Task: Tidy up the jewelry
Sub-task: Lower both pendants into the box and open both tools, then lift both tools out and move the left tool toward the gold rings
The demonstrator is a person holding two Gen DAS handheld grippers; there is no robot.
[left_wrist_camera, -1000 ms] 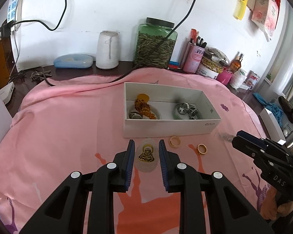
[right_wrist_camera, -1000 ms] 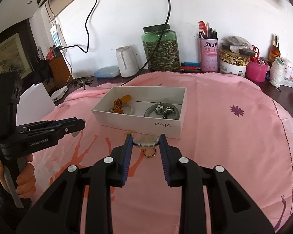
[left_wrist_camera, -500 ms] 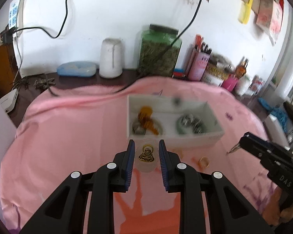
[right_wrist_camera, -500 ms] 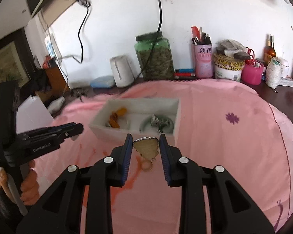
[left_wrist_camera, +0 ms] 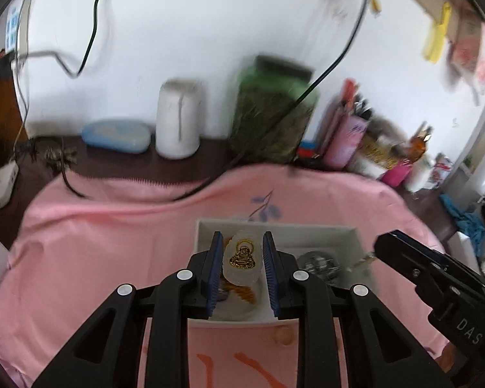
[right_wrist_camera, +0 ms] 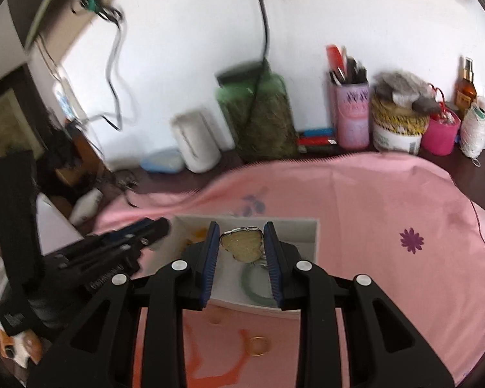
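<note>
Left gripper (left_wrist_camera: 241, 257): you clamp the translucent white pendant with a gold Buddha figure (left_wrist_camera: 242, 256) over the left end of the white cardboard box (left_wrist_camera: 276, 226), ready for release there.
Right gripper (right_wrist_camera: 241, 247): you pinch the pale yellow silver-rimmed stone pendant (right_wrist_camera: 241, 245) above the box's right end, over the green bangle (right_wrist_camera: 252, 286).
Pose: both grippers angle down, side by side.
Outstanding: a gold ring (right_wrist_camera: 258, 345) lies on the pink cloth (right_wrist_camera: 388, 213) near the box's front edge.
</note>
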